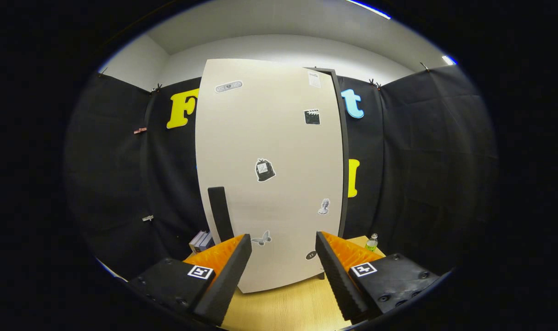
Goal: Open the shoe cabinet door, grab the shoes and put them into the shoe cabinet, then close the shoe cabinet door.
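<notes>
While gripper [283,257] gapes wide, one shut cabinet door [270,174], one handle [220,214], six stickers

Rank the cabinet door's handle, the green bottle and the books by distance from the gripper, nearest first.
The gripper is open.
1. Handle, dark bar on the cabinet door, just ahead of the left finger.
2. and 3. Books, left, and green bottle, right: too close to call.

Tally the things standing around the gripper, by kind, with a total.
Shoe cabinet: 1, door closed, dark handle ahead of the open gripper
Stickers on the door: 8, e.g.
Bottle: 1
Books: 1 stack
Total: 11
</notes>
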`<state>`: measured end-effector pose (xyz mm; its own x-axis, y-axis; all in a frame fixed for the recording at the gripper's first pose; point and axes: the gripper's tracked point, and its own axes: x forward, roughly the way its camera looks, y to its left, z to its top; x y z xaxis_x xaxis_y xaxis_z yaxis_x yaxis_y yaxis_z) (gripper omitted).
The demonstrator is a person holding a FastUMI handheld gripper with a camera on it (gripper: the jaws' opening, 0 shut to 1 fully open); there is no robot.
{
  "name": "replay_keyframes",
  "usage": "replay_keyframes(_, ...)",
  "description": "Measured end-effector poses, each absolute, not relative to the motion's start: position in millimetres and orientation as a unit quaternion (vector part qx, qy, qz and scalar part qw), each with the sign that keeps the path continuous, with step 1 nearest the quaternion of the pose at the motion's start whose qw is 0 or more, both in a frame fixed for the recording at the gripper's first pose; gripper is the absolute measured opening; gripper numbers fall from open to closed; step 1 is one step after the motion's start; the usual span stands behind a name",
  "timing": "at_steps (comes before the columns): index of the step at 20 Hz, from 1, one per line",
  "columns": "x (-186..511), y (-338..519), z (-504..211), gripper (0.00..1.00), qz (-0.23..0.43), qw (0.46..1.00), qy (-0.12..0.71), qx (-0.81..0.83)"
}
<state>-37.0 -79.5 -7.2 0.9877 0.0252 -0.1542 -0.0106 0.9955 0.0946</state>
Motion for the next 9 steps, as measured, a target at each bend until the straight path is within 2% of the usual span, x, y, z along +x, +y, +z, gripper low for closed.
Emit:
replay_keyframes(4,-37.9,-78.8,-5.3,0.99,0.009,0.996,0.074,0.049)
replay_keyframes(9,-37.8,-80.9,-4.5,0.99,0.008,0.996,0.072,0.048)
